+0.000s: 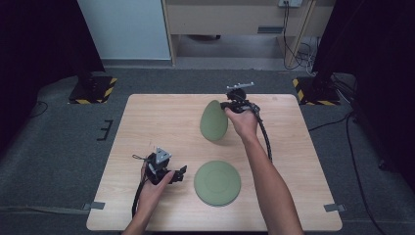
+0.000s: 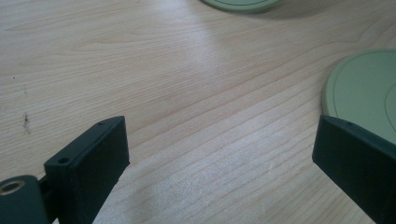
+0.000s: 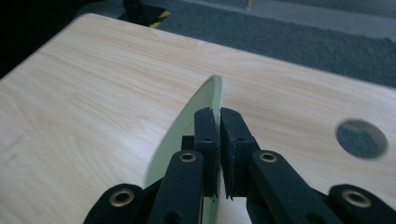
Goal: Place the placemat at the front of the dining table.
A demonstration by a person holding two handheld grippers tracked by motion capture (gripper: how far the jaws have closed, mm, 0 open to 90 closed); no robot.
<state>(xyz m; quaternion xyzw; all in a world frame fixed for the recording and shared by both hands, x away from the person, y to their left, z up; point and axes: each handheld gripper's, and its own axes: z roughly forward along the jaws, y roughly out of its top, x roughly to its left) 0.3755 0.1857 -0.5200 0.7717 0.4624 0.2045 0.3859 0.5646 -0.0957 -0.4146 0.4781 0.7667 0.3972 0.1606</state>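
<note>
While the right gripper [image 1: 229, 104] sits upper centre of the high view with its jaws pinched on the rim of a green plate [image 1: 214, 121], that plate stands tilted up on edge above the wooden table [image 1: 147, 127], and in the right gripper view the plate's thin edge [image 3: 212, 93] runs straight up between the two black jaws. Lower left of the high view, the left gripper [image 1: 179, 173] rests low over the table with its jaws spread wide and holding nothing, just beside a second green plate [image 1: 217, 183] lying flat at lower centre.
</note>
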